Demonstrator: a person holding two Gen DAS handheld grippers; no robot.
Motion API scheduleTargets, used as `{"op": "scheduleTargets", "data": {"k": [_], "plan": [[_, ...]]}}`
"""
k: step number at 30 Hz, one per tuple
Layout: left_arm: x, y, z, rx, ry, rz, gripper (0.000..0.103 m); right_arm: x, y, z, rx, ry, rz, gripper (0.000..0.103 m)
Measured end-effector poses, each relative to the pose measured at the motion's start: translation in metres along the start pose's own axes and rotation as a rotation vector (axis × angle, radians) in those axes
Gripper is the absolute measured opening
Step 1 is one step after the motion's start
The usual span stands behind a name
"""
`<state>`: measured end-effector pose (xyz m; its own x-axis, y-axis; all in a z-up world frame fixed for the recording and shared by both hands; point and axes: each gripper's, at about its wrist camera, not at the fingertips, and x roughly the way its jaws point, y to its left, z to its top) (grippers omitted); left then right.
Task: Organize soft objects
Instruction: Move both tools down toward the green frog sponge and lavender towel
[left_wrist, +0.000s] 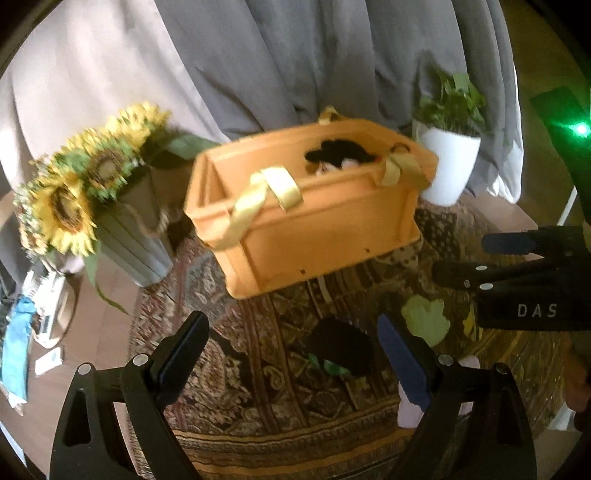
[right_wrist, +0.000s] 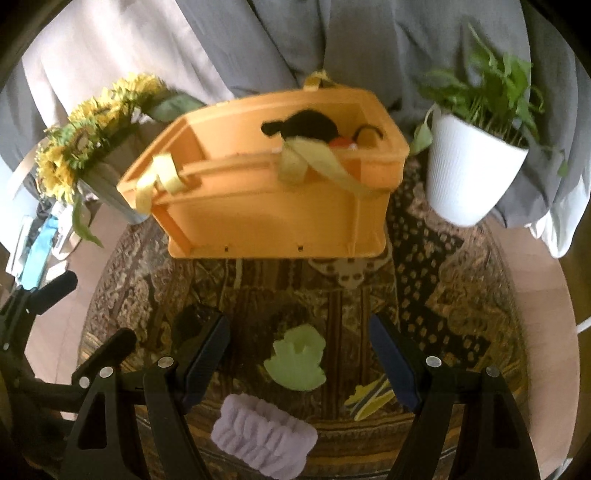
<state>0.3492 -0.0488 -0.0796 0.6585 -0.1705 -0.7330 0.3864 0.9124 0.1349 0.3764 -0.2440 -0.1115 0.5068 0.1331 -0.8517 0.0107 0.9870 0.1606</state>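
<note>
An orange bin (left_wrist: 317, 229) (right_wrist: 266, 214) with yellow ribbon handles stands on the patterned rug, a black plush (left_wrist: 340, 149) (right_wrist: 306, 125) inside it. My left gripper (left_wrist: 291, 354) hangs open above a black soft item with a green part (left_wrist: 340, 350) on the rug. My right gripper (right_wrist: 299, 358) is open over a pale green soft piece (right_wrist: 299, 363); it also shows at the right of the left wrist view (left_wrist: 517, 262). A lilac fluffy band (right_wrist: 264, 432) and a yellow striped item (right_wrist: 369, 402) lie nearer. The green piece (left_wrist: 424, 317) lies right of the left fingers.
A sunflower bouquet in a grey vase (left_wrist: 85, 192) (right_wrist: 85, 155) stands left of the bin, a white potted plant (left_wrist: 450, 162) (right_wrist: 472, 162) to its right. Grey curtains hang behind. Clutter with a blue cloth (left_wrist: 18, 343) lies at the far left on the wooden floor.
</note>
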Motion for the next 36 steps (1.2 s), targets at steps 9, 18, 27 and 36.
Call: {"op": "scheduleTargets", "data": {"k": [9, 18, 27, 36], "plan": [[0.034, -0.007, -0.018, 0.024, 0.111, -0.078, 0.094, 0.034, -0.005, -0.011, 0.028, 0.110, 0.000, 0.079], [0.062, -0.014, -0.027, 0.027, 0.196, -0.139, 0.094, 0.063, -0.013, -0.020, 0.083, 0.196, 0.037, 0.079], [0.085, -0.017, -0.033, 0.006, 0.254, -0.183, 0.093, 0.080, -0.013, -0.019, 0.105, 0.224, 0.058, 0.078], [0.111, -0.019, -0.036, -0.020, 0.293, -0.179, 0.082, 0.092, -0.013, -0.018, 0.109, 0.239, 0.050, 0.070]]}}
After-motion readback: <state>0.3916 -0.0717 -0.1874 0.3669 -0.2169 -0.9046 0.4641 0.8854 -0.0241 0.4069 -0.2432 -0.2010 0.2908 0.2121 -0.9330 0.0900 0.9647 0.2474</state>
